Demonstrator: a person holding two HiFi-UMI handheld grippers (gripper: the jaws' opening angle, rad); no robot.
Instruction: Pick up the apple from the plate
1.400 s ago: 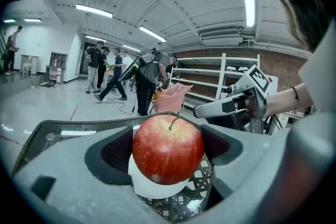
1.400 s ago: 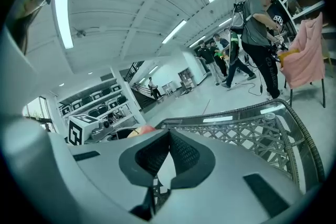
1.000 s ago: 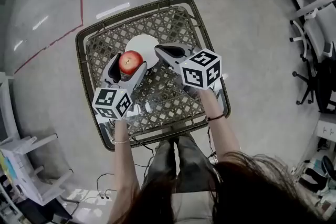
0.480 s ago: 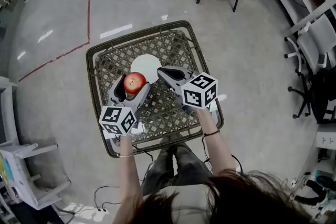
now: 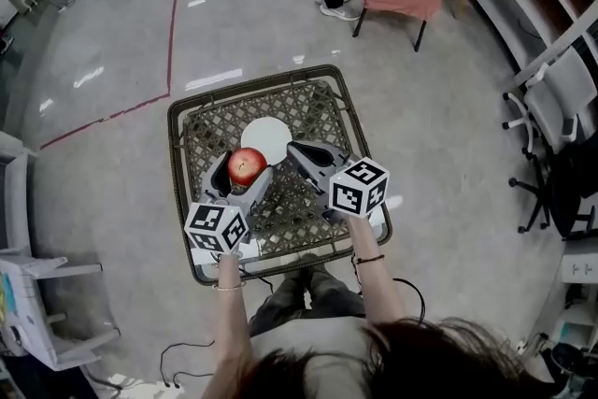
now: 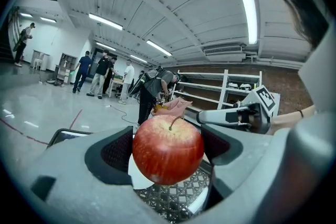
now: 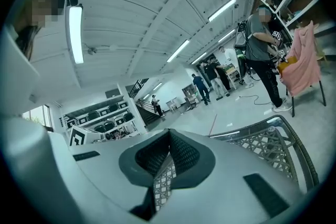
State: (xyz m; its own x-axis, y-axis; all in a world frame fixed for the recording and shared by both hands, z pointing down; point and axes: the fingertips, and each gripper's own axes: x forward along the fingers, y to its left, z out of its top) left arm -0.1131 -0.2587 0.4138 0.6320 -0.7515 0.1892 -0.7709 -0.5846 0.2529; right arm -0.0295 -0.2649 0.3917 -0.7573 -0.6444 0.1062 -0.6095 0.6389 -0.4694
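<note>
Round red apple (image 5: pixel 247 165) is clamped between both jaws of the left gripper (image 5: pixel 242 171), held in the air above the lattice-top wicker table (image 5: pixel 308 103). Change over the last 1 s: it has come off the round white plate (image 5: pixel 268 134) and back toward the person, so the pick looks essentially done. Stem up, tipped slightly right; near-spherical, no real long axis. Right gripper (image 5: pixel 313 154) empty, jaws closed to 1 thin slit.

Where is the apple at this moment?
In the head view, left of centre, the apple is clamped in the left hand-held gripper, just on the near side of the white plate.
</note>
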